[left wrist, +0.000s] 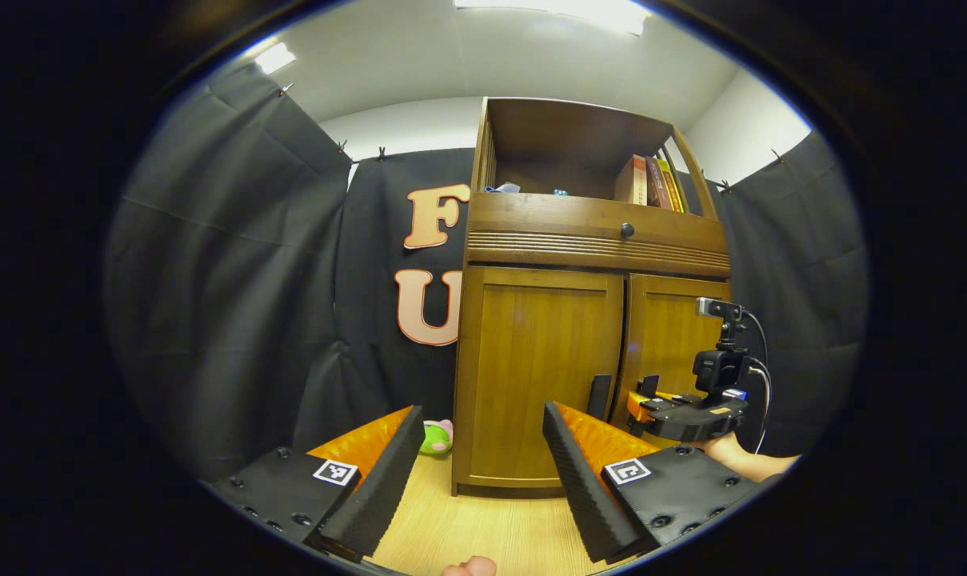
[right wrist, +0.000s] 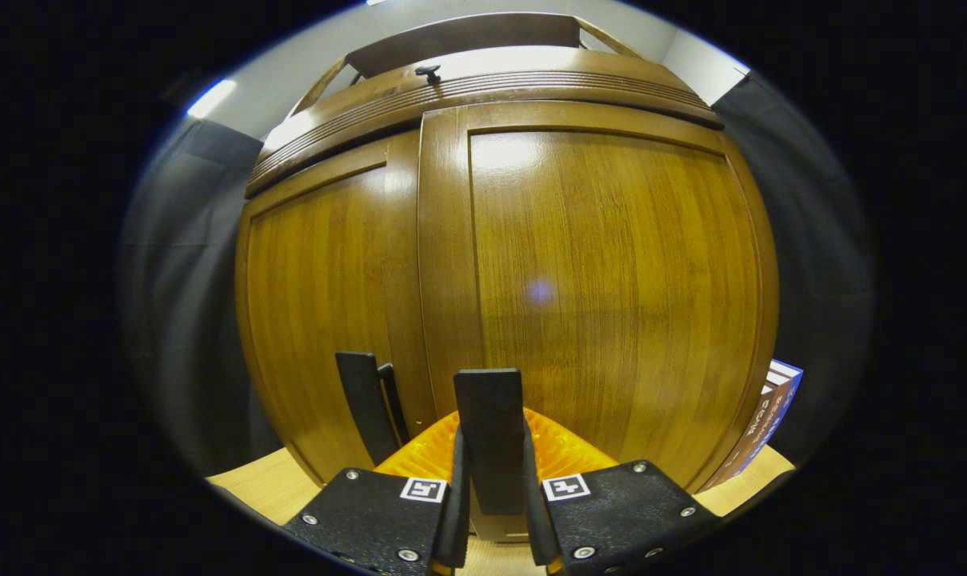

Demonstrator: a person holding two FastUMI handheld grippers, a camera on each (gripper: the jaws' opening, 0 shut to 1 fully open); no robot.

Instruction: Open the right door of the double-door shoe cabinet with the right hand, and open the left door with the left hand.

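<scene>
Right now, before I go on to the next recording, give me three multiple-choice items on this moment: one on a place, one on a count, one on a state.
1. Where is the green plush toy?
A. On the floor left of the cabinet
B. On the top shelf
C. Between the left gripper's fingers

2. How many dark door handles does the right gripper view show?
A. One
B. Two
C. Four

3. What is the right gripper doing?
A. Open, away from the cabinet
B. Shut on the right door's handle
C. Shut on the drawer knob

Key: 1 A, it lies by the cabinet's left foot. 2 B, the left door's handle stands beside the gripped one. 3 B, both fingers press that handle's sides.
</scene>
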